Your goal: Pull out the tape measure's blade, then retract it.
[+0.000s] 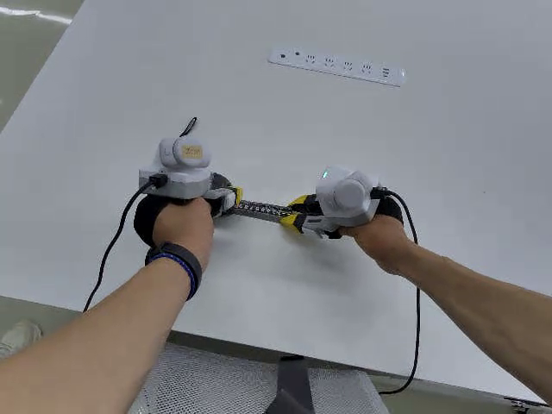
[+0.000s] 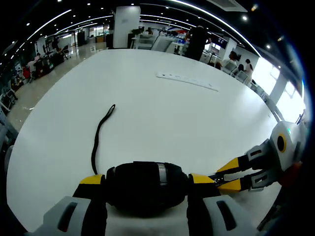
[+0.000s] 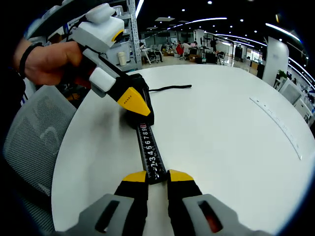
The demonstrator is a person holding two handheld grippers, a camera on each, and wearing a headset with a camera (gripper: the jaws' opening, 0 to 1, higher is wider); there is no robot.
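Observation:
A black tape measure case point(image 2: 146, 186) sits between the yellow-tipped jaws of my left gripper point(image 2: 147, 179), which is shut on it. In the right gripper view the case point(image 3: 142, 101) lies on the white table with its dark numbered blade point(image 3: 149, 152) drawn out a short way toward me. My right gripper point(image 3: 157, 175) is shut on the blade's end. In the head view the blade point(image 1: 262, 209) spans the gap between the left gripper point(image 1: 231, 198) and the right gripper point(image 1: 295, 213). A black wrist strap point(image 2: 98, 135) trails from the case across the table.
A white power strip point(image 1: 336, 66) lies at the far side of the white table point(image 1: 414, 155). Black cables point(image 1: 112, 250) run from both grippers over the near edge. A grey mesh chair point(image 1: 259, 388) stands below the table's front edge.

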